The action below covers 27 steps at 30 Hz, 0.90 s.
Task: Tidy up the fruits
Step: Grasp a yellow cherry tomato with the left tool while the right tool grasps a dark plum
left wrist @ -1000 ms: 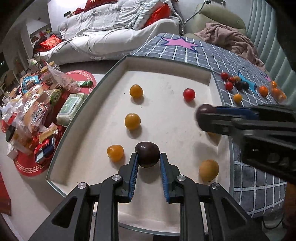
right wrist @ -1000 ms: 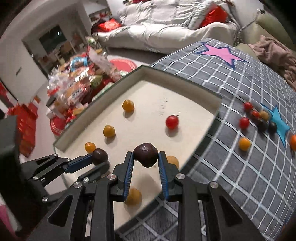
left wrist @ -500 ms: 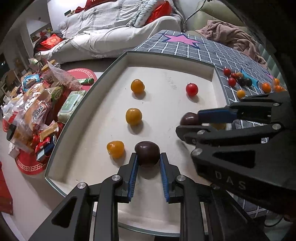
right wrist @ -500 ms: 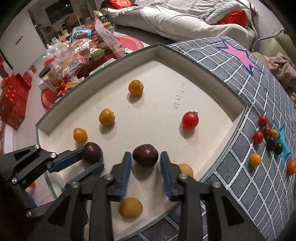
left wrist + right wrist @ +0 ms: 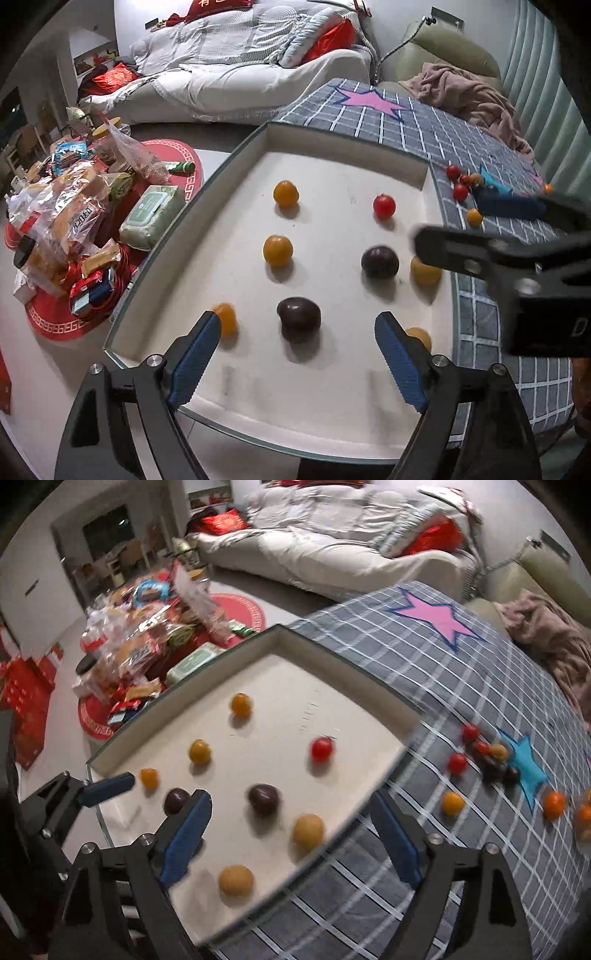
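Observation:
A white tray holds several small fruits. My left gripper has its jaws opening wide, and a dark purple fruit lies loose on the tray floor between them, clear of both pads. My right gripper is also opening, above the tray's near right edge. A second dark fruit rests untouched just beyond its pads. Orange fruits, yellow fruits and a red tomato sit around them. In the left wrist view the right gripper juts in from the right, blurred.
More red, orange and dark fruits lie loose on the grey checked cloth right of the tray. A heap of snack packets covers the floor to the left. A sofa and a crumpled blanket lie beyond.
Both grippers went from shut on a dark fruit to wide open, leaving the two fruits on the tray. The right gripper pulled back to the right and up.

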### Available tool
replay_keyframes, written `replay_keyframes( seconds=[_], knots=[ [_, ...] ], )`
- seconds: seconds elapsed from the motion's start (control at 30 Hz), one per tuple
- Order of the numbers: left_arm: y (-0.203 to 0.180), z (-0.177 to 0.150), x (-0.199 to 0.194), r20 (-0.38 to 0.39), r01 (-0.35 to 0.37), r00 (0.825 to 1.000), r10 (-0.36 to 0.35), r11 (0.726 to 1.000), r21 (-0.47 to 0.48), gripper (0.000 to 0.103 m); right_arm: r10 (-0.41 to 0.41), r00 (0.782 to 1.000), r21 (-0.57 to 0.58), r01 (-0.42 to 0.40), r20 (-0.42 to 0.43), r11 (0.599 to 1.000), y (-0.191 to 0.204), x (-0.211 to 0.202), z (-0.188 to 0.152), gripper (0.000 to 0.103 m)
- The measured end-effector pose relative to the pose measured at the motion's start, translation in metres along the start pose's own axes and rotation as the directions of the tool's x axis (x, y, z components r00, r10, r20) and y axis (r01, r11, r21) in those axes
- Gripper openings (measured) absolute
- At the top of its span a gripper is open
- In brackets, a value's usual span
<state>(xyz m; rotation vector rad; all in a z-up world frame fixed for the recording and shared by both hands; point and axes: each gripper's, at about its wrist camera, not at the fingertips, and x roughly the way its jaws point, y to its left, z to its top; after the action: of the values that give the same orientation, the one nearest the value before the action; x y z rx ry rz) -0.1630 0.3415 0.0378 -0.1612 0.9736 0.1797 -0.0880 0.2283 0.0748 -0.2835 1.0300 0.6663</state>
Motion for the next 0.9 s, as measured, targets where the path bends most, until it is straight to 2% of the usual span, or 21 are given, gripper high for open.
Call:
replay_keyframes(
  seconds=[0.23,0.47,0.63,0.9],
  knots=[
    [-0.019,0.005,-0.007,0.006,0.031,0.999,-0.031,0.999,0.017,0.086,-0.045,0.999,0.176,0.049,-0.025,0.983,-0.067,-0.012,-0.048,0.090],
    [-0.064,0.011,-0.014,0.010,0.077,0.997,-0.078,0.994,0.082,0.086,-0.081,0.995,0.339,0.097,-0.062,0.936,-0.130,-0.015,-0.088,0.090],
    [-0.104,0.022,-0.013,0.007,0.105,0.994,-0.107,0.986,0.128,0.086,-0.101,0.994,0.405,0.104,-0.030,0.908,-0.164,-0.025,-0.090,0.090],
    [-0.170,0.045,0.013,0.016,0.053,0.998,-0.057,0.978,0.204,0.086,-0.122,0.993,0.418,0.109,0.003,0.902,-0.206,-0.017,-0.072,0.090]
  ],
)
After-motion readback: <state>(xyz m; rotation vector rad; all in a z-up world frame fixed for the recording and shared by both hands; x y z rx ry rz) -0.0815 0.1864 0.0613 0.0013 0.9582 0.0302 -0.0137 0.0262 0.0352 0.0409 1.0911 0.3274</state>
